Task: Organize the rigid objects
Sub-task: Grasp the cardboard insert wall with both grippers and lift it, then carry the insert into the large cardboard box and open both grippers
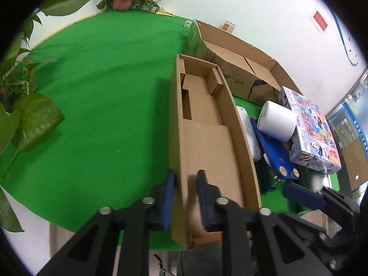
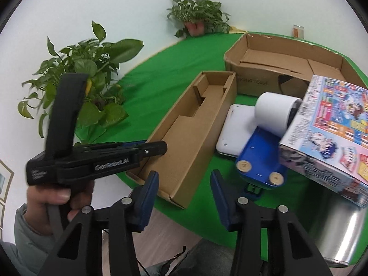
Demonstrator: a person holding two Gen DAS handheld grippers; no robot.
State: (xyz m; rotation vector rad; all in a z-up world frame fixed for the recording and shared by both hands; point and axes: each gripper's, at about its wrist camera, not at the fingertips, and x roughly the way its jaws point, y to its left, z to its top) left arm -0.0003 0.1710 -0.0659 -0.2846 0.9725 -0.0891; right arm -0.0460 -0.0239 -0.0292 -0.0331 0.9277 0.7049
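Observation:
A long narrow cardboard box (image 1: 207, 138) lies open and empty on the green cloth; it also shows in the right wrist view (image 2: 191, 133). My left gripper (image 1: 185, 191) straddles its left wall (image 1: 176, 126) near the front end, one finger outside, one inside; a gap shows beside the wall. To the box's right lie a white flat device (image 2: 234, 131), a blue toy block with wooden wheels (image 2: 260, 158), a white cylinder (image 2: 276, 112) and a colourful printed box (image 2: 331, 128). My right gripper (image 2: 184, 193) is open and empty in front of the long box's near end.
A larger open cardboard box (image 2: 287, 59) stands behind. Potted plants stand at the table's left (image 2: 87, 87) and back (image 2: 197, 16). A shiny metal cylinder (image 2: 340, 232) sits at the right front. The green cloth (image 1: 103, 92) ends at the table's front edge.

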